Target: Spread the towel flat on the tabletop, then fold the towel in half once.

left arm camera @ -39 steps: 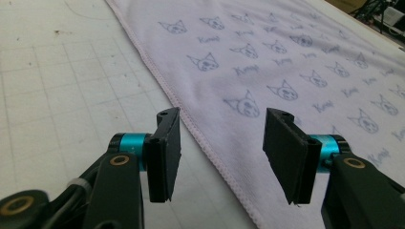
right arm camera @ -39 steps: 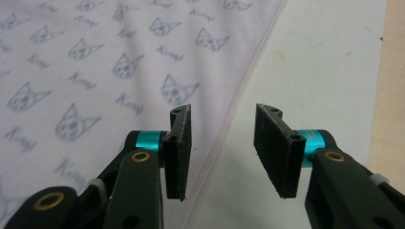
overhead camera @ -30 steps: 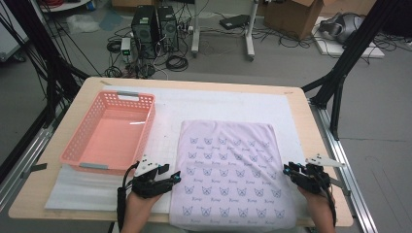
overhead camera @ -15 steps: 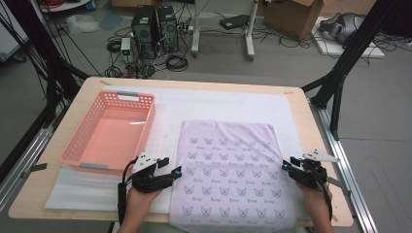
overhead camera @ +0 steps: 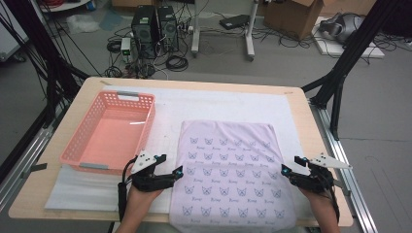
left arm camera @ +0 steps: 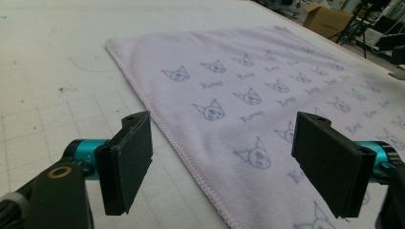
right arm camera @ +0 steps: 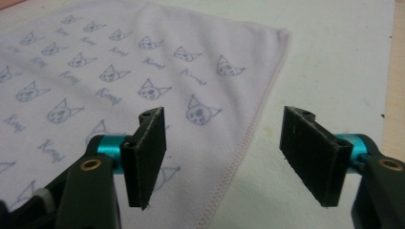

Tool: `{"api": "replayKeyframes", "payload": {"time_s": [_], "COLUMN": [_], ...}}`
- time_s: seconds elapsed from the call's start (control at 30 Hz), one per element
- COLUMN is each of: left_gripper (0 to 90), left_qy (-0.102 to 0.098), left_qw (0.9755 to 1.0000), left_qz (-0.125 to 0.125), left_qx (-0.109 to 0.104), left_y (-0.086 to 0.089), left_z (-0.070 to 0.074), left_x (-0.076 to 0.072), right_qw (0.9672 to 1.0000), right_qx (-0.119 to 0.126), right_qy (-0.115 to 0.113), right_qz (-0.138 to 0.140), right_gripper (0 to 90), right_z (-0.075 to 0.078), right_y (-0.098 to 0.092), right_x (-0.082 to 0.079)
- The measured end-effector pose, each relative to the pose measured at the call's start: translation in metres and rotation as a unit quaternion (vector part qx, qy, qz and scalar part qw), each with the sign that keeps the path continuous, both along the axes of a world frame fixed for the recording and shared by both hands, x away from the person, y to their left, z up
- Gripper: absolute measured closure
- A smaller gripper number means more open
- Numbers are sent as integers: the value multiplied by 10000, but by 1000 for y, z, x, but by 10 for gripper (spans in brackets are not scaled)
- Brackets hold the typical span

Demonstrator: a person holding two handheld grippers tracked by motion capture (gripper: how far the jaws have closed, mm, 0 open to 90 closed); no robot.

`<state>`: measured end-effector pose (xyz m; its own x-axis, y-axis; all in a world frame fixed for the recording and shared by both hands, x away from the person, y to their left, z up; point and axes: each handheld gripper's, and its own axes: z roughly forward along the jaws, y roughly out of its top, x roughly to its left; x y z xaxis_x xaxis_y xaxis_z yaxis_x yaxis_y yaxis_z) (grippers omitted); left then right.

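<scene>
Towel (overhead camera: pixel 232 172) lies flat between both grippers. Left gripper (overhead camera: pixel 179 171): jaws just opened wide, straddling the left hem, unclamped. Right gripper (overhead camera: pixel 286 170): jaws just opened, straddling the right hem, gripping nothing.

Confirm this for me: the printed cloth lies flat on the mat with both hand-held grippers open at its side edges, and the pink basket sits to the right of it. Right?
Not quite. The pink basket sits to the left of the printed cloth, as the high view shows. The rest holds: the cloth lies flat on the mat, with the left hand-held gripper and right hand-held gripper open at its side edges.
</scene>
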<state>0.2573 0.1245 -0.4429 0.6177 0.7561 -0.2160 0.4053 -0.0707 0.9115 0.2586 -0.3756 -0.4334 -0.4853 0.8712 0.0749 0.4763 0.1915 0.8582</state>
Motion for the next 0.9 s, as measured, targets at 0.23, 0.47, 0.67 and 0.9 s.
{"api": "replayKeyframes", "payload": {"time_s": [0.23, 0.47, 0.67, 0.9], "left_gripper": [260, 267, 272, 303], "left_qy": [-39, -46, 39, 242], "left_qw": [10000, 10000, 10000, 9996], "left_qz": [-48, -2, 31, 13], "left_qx": [8, 47, 67, 172], "left_y": [-3, -2, -4, -12], "left_z": [-1, -1, -3, -1], "left_x": [2, 3, 10, 28], "right_qw": [10000, 10000, 9999, 9997], "right_qx": [-30, -38, -49, 78], "right_qy": [44, 79, 130, 199], "right_qz": [26, 6, 1, -117], "right_gripper": [296, 296, 296, 299], "right_z": [-1, -2, -5, -5], "right_y": [-2, -1, 0, -4], "right_x": [-4, -4, -2, 12]}}
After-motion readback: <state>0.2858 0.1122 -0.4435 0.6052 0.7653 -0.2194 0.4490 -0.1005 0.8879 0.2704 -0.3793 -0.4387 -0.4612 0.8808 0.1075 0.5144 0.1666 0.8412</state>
